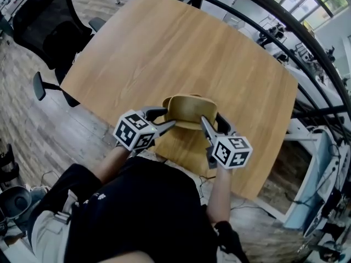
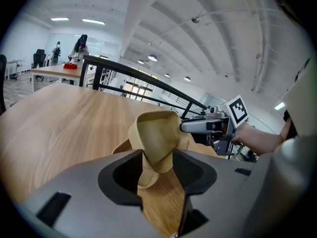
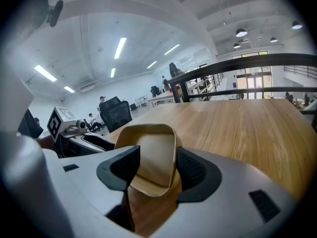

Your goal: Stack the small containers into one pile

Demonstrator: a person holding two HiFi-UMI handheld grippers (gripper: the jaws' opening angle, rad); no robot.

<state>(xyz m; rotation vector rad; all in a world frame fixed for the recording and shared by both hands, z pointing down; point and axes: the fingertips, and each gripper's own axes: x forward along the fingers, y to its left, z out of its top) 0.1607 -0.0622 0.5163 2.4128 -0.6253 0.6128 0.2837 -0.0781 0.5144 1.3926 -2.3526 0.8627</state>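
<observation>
A tan small container [image 1: 189,111] is held just above the near part of the wooden table [image 1: 164,53]. My left gripper [image 1: 167,124] is shut on its left rim and my right gripper [image 1: 205,126] is shut on its right rim. In the left gripper view the container [image 2: 158,133] sits tilted between the jaws of the left gripper [image 2: 157,165], a second tan rim [image 2: 121,145] shows under it, and the right gripper [image 2: 198,126] meets it from the right. The right gripper view has the container [image 3: 151,157] pinched in the right gripper [image 3: 157,170], the left gripper [image 3: 94,140] beyond it.
A black office chair [image 1: 49,26] stands off the table's far left corner. Black railing [image 1: 285,32] curves along the right side. The table's near edge [image 1: 164,147] lies right under the grippers, against the person's lap. People work at distant desks [image 2: 69,66].
</observation>
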